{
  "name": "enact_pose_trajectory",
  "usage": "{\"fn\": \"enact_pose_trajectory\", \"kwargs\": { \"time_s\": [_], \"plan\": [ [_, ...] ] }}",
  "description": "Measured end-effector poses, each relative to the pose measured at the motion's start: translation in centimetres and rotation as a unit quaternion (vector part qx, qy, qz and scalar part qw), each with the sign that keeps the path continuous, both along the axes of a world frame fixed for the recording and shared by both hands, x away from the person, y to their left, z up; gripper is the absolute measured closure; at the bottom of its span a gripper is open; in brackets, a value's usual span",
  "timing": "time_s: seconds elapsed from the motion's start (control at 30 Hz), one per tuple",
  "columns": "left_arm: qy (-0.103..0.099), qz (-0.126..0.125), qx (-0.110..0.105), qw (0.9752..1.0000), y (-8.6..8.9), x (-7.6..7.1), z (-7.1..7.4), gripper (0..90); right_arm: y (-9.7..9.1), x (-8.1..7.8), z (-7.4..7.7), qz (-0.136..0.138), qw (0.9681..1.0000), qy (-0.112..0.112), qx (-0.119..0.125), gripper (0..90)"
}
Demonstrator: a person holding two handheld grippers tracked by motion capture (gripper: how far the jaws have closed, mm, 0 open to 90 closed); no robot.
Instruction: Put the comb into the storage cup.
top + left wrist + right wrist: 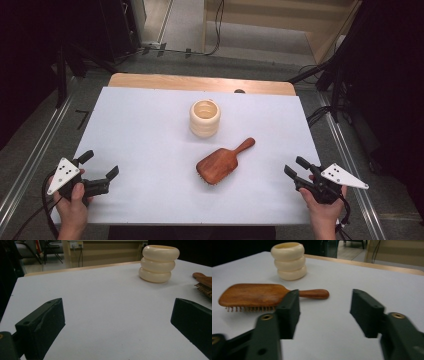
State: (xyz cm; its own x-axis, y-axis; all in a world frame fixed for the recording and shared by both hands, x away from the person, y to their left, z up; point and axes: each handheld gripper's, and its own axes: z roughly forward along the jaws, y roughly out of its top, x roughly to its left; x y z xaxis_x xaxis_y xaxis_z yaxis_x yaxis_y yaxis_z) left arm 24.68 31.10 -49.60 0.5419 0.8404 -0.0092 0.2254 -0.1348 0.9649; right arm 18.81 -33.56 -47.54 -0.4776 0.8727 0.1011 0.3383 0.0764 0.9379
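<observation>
The flat wooden paddle hairbrush with reddish-brown back (223, 162) lies bristles-down near the centre of the white table sheet (140, 130), handle pointing to abt 1 o'clock. The cream ribbed holder shaped like three stacked rings (204, 117) stands upright at abt 11 o'clock from the brush head, near but apart from it.

Left gripper (100, 167) waits at 8 o'clock of the table, jaws wide, nothing between them. Right gripper (297, 167) waits at 4 o'clock, jaws also wide and empty; in the right gripper view the brush (253, 294) lies ahead of it, w/ the holder (289, 261) behind.

Risks, as I judge them:
- Brush is low and flat, so jaws coming from above can hit the sheet first and only push the brush away.
- Polished handle is round and thin; a grip near its end can let the heavy head swing down or slip out.
- If the brush must go in the holder, the holder is light-looking and narrow; an off-centre entry can tip it or slide it.
- Bristles can catch the rim.
</observation>
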Motion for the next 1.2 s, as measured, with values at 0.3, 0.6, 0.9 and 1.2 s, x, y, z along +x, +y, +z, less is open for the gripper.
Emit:
{"fn": "enact_pose_trajectory", "kwargs": {
  "time_s": [0.3, 0.6, 0.9, 1.2],
  "plan": [
    [0.001, 0.000, -0.001, 1.0000, 0.0, 0.0, 0.0, 0.0, 2.0, 1.1, 2.4, 0.027, 0.9983, 0.023, -0.045, 88.3],
    [0.002, -0.004, 0.001, 1.0000, 0.0, 0.0, 0.0, 0.0, 3.6, 2.8, 4.4, 0.061, 0.9959, 0.026, -0.061, 88.4],
    [0.003, -0.007, 0.001, 1.0000, 0.0, 0.0, 0.0, 0.0, 6.1, 5.6, 5.7, 0.097, 0.9873, 0.051, -0.114, 88.5],
    [0.003, -0.009, 0.002, 0.9999, -0.1, 0.0, 0.0, 0.0, 8.0, 9.1, 6.1, 0.121, 0.9792, 0.081, -0.141, 88.5]
  ]
}}
